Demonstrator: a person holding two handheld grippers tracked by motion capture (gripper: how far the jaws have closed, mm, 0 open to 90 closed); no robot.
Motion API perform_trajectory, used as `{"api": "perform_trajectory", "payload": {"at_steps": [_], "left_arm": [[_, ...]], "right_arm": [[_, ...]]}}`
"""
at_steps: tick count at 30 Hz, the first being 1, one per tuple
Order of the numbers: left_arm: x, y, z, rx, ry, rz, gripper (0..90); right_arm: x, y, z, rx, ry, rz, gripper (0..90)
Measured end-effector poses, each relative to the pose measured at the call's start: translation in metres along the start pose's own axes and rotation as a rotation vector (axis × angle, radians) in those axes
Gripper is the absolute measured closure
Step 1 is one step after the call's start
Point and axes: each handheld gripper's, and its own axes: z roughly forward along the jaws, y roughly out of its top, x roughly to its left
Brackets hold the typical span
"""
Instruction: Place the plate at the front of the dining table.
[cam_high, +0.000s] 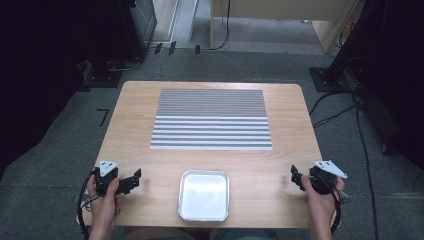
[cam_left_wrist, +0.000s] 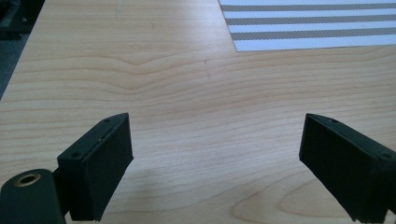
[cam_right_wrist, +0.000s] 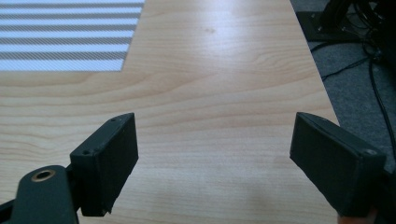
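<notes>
Left gripper (cam_high: 134, 178) and right gripper (cam_high: 295, 176): jaws wide, empty, lower corners | step: start pose | next: reach tray (cam_high: 204, 195), bottom centre, likely.

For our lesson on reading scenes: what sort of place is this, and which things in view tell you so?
Probably a lab or workshop set up for recording handling trials. A light wooden table stands on grey carpet, black cables trail across the floor, and a grey-and-white striped mat and a shallow silver metal tray lie ready on the table.
</notes>
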Motion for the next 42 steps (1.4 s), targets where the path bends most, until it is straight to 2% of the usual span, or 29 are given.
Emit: {"api": "perform_trajectory", "payload": {"at_steps": [14, 23, 31, 42], "left_arm": [[-0.018, 0.007, -0.007, -0.019, -0.041, 0.019, 9.4], [-0.03, 0.01, -0.011, -0.027, -0.071, 0.038, 9.5], [-0.039, 0.01, -0.012, -0.026, -0.093, 0.038, 9.5], [-0.053, 0.011, -0.014, -0.028, -0.126, 0.059, 9.5]], "right_arm": [[0.01, 0.007, -0.012, -0.031, 0.025, -0.006, 15.3], [0.024, 0.009, -0.015, -0.039, 0.068, -0.016, 15.2], [0.029, 0.009, -0.016, -0.047, 0.087, -0.014, 15.2], [0.041, 0.009, -0.019, -0.057, 0.124, -0.013, 15.1]]}}
